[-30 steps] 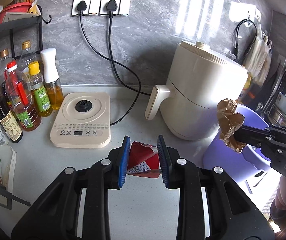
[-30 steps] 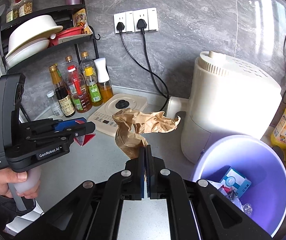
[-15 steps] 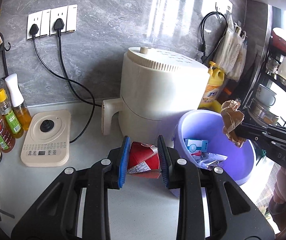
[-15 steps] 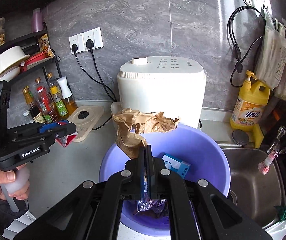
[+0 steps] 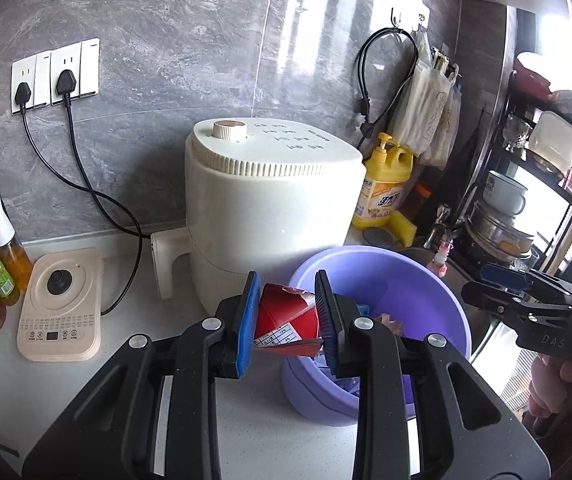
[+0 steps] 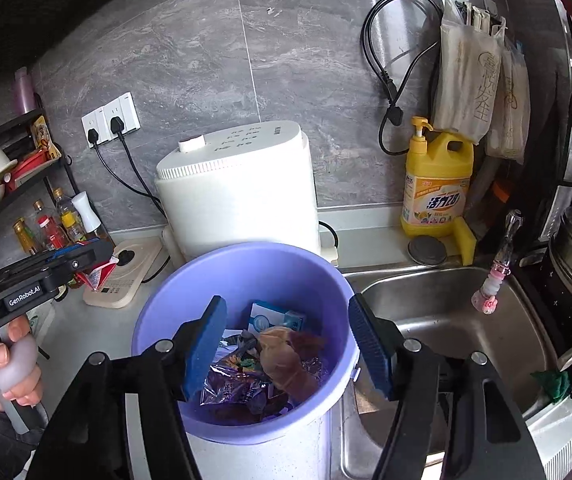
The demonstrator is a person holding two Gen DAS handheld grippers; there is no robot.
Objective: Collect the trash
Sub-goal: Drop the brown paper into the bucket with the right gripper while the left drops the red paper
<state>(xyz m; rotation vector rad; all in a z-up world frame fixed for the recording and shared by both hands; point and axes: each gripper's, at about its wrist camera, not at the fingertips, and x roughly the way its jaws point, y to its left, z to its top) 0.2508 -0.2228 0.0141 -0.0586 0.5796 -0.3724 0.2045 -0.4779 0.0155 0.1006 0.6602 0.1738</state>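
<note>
Trash is being gathered into the purple bucket [image 6: 245, 272], and one piece is yet to go in: a crushed red carton [image 5: 286, 320] is clamped between the blue pads of the left gripper [image 5: 288, 318]. Seen from that gripper, the carton is held just short of the bucket's near rim, with the bucket's opening ahead and slightly to the right, and a white air fryer [image 5: 269, 208] straight ahead behind it. For the drop to be done well, the carton should be carried forward and to the right until it is fully over the opening, past the rim, before the jaws are parted; released where it is now, it would likely catch the rim or fall on the counter [image 5: 277, 440]. The air fryer's side should be kept clear of the outer finger. Further right, the right gripper [image 6: 288, 344] is held above the bucket with its jaws spread wide and nothing between them; directly beneath it a crumpled brown paper [image 6: 286, 364] lies on top of wrappers and a small blue box [image 6: 273, 318]. That gripper is best drawn back toward the sink [image 6: 446, 320] side so that the incoming carton is given room.
</note>
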